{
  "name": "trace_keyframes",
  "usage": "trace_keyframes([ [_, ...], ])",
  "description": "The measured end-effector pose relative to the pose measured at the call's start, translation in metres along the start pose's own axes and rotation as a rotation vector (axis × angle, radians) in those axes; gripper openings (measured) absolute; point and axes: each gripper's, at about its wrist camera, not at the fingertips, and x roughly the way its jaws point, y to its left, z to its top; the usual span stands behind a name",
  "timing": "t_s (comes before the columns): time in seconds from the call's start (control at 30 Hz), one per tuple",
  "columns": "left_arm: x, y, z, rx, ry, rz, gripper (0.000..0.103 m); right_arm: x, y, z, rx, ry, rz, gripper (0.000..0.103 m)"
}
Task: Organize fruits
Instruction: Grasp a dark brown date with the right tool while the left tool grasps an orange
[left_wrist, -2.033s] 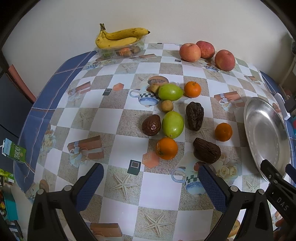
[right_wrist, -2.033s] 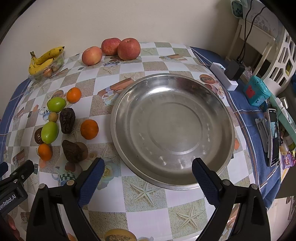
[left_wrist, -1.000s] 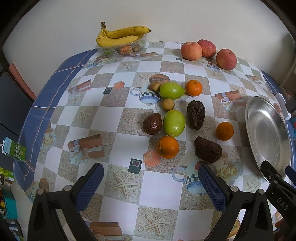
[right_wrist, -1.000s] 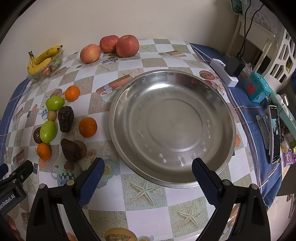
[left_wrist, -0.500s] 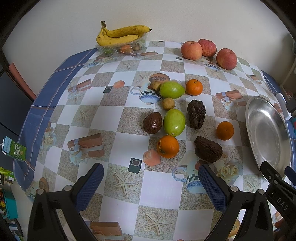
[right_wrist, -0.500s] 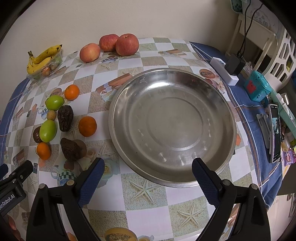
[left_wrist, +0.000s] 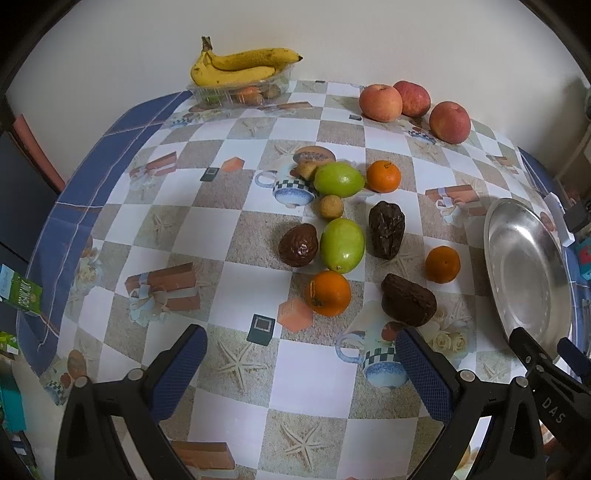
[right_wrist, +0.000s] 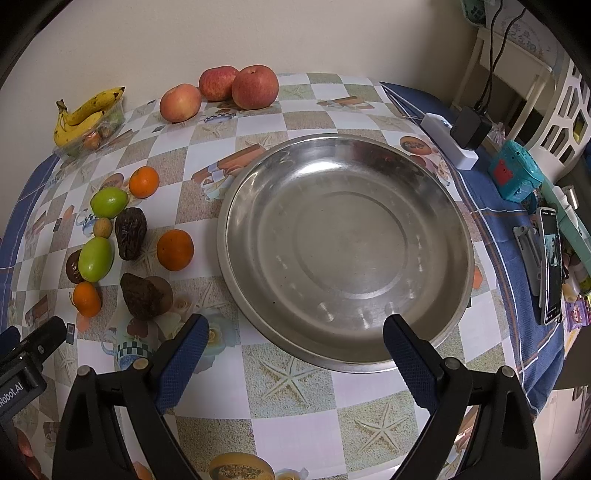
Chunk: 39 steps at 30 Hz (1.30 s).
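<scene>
The left gripper (left_wrist: 301, 363) and right gripper (right_wrist: 295, 350) both hover wide apart, holding nothing. The steel bowl (right_wrist: 454, 236) lies bare just ahead of the right gripper. Left of the bowl cluster oranges (left_wrist: 328, 293), green fruits (left_wrist: 342, 244) and dark wrinkled fruits (left_wrist: 408, 300); apples (right_wrist: 255, 87) lie behind it.

a checkered beige-and-white cloth (left_wrist: 236, 236) with blue border carries green fruits (left_wrist: 342, 244), orange tangerines (left_wrist: 328, 292), red apples (left_wrist: 380, 102), yellow bananas (left_wrist: 236, 66).

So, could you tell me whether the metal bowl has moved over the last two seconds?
No. The metal bowl keeps its place beside the nearest orange; only the cameras drifted slightly.
</scene>
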Motion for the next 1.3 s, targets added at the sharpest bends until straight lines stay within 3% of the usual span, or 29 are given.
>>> trace_keyframes([
  [0.23, -0.004, 0.005, 0.014, -0.068, -0.031, -0.046, 0.103, 0.002, 0.002, 0.007, 0.020, 0.029, 0.012, 0.096],
  [0.4, -0.007, 0.003, 0.032, -0.077, -0.058, 0.033, 0.103, -0.011, 0.008, 0.029, 0.052, 0.012, 0.058, 0.096],
  [0.63, 0.000, 0.010, 0.059, -0.172, -0.053, 0.037, 0.103, -0.023, 0.026, 0.065, 0.116, 0.003, 0.142, 0.096],
  [1.0, 0.030, 0.044, 0.086, -0.306, -0.082, 0.143, 0.103, 0.012, 0.037, 0.098, 0.189, 0.011, 0.136, 0.095],
  [1.13, 0.034, 0.056, 0.093, -0.340, -0.089, 0.110, 0.103, 0.018, 0.046, 0.104, 0.157, 0.005, 0.146, 0.093],
  [1.27, 0.037, 0.052, 0.089, -0.315, -0.044, 0.045, 0.103, 0.024, 0.058, 0.102, 0.112, 0.023, 0.174, 0.087],
  [1.3, 0.038, 0.050, 0.088, -0.308, -0.028, 0.042, 0.103, 0.025, 0.060, 0.101, 0.108, 0.028, 0.183, 0.079],
])
